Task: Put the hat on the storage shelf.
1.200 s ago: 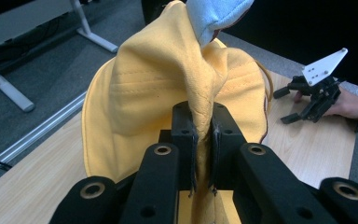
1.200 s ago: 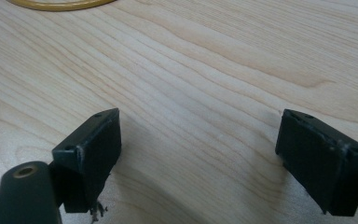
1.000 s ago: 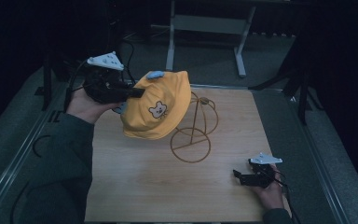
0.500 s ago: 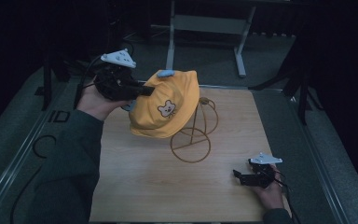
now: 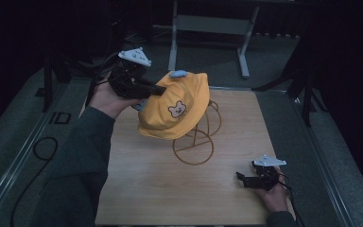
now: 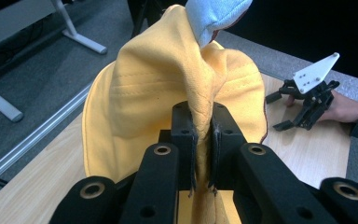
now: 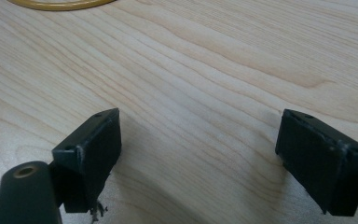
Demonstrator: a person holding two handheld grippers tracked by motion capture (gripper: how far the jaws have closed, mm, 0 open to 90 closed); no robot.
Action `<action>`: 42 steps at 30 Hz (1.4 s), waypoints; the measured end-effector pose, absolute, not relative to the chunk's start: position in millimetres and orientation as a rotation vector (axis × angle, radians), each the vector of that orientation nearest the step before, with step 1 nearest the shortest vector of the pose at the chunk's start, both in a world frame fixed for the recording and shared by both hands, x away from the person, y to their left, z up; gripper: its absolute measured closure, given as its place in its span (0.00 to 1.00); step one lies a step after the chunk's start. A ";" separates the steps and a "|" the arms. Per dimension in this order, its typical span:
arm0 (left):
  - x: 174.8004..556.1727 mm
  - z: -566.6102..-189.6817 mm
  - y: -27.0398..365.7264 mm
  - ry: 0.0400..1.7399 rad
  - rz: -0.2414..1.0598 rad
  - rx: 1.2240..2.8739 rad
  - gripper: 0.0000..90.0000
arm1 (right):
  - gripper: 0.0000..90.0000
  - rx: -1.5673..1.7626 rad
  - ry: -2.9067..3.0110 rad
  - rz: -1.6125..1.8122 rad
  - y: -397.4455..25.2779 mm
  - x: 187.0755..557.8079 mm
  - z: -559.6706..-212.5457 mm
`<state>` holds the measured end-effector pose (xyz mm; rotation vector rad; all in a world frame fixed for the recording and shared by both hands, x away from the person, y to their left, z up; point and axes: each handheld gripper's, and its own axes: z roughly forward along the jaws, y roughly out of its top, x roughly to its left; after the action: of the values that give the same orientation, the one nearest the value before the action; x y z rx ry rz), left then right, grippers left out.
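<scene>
Jaws of the left gripper (image 6: 201,154) pinch a fold of the soft yellow bucket hat (image 5: 177,111), held above the wire stand (image 5: 194,142); light and floppy, so grip the brim. Right gripper (image 5: 251,180) rests spread on the table (image 5: 142,189).

Yellow bucket hat (image 5: 177,106), soft cotton with stitched seams, bearing a small bear-face patch on the crown side and a pale blue ear tab (image 5: 178,74) at its top. The hat is held aloft and tilted, a fold of its brim pinched flat, so the fabric bunches into a ridge. It hangs over the gold wire hat stand (image 5: 196,142), which rests upright on its ring base on the worktop (image 5: 146,184).
</scene>
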<state>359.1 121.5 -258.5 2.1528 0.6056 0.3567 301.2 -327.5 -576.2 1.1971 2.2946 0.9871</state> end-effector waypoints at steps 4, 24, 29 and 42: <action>360.2 -256.6 116.7 0.606 0.359 2.155 0.91 | 0.16 1.197 2.295 0.987 -327.5 301.2 -576.3; 370.1 -262.2 94.3 0.640 0.329 2.160 0.91 | 0.16 1.197 2.295 0.985 -327.5 301.1 -576.2; 373.5 -263.5 87.2 0.649 0.326 2.167 0.91 | 0.16 1.197 2.296 0.985 -327.5 301.1 -576.2; 378.7 -261.0 66.9 0.631 0.312 2.190 0.91 | 0.16 1.195 2.296 0.984 -327.7 301.2 -576.2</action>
<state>378.7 66.9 -261.0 2.1899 0.6308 0.3125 301.2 -327.7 -576.2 1.1950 2.2961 0.9841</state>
